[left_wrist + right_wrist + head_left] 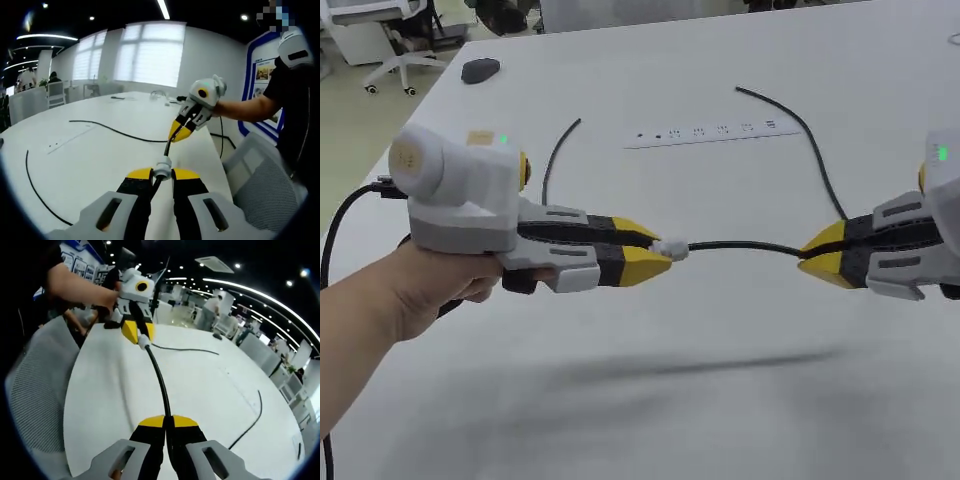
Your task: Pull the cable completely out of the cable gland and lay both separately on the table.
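left gripper (663,254) fingers clamped on cable gland (672,250) | right gripper (808,258) fingers pinched tight on cable (740,246) | over counter (720,340) near edge | now draw straight apart, no twisting!

**You are in an open-plan office**

You stand at a wide white table (740,330) that carries a flat white power strip (715,131) and a dark grey computer mouse (480,70). A white swivel chair on castors (395,55) stands beyond its far corner, and a grey mesh-backed chair (35,390) sits at its edge. Around you are tall windows with white blinds (150,52), long ceiling light strips (250,287), a blue-framed wall board (260,85) and other people (216,304) among further desks.
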